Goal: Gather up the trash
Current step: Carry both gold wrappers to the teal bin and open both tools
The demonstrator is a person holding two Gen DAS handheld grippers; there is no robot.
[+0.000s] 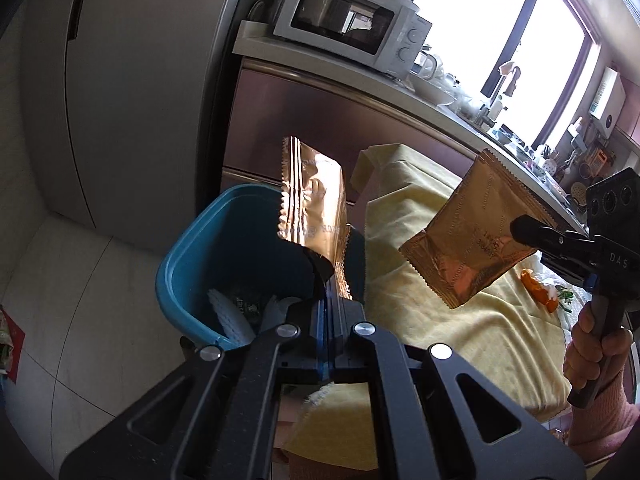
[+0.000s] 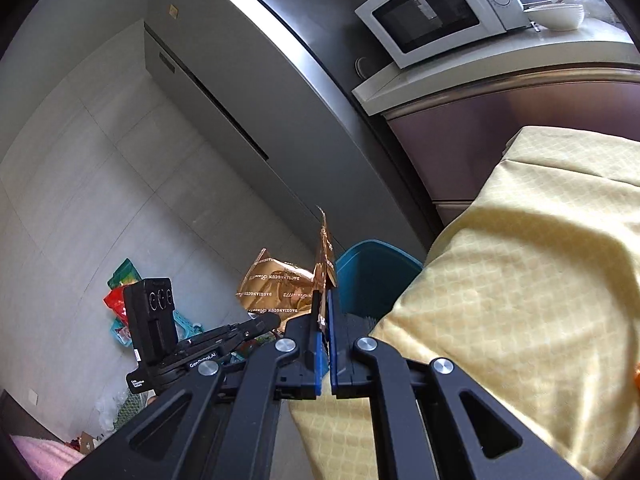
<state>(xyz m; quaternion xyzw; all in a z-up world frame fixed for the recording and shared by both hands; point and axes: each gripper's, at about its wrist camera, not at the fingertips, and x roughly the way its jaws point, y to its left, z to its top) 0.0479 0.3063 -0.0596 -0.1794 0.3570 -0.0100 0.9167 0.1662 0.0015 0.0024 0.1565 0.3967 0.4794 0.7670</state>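
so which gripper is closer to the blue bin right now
Left. The left gripper holds its gold wrapper right at the blue bin, over its rim. The right gripper carries a second gold wrapper farther off, above the yellow tablecloth.

Blue bin (image 1: pixel 224 240) floor behind the black linkage — contents partly hidden, print on them unreadable.

I see two gold wrappers (image 1: pixel 314 204) (image 1: pixel 476 236), one blue bin (image 1: pixel 224 248), one microwave (image 1: pixel 352 28), one yellow tablecloth (image 1: pixel 440 320).
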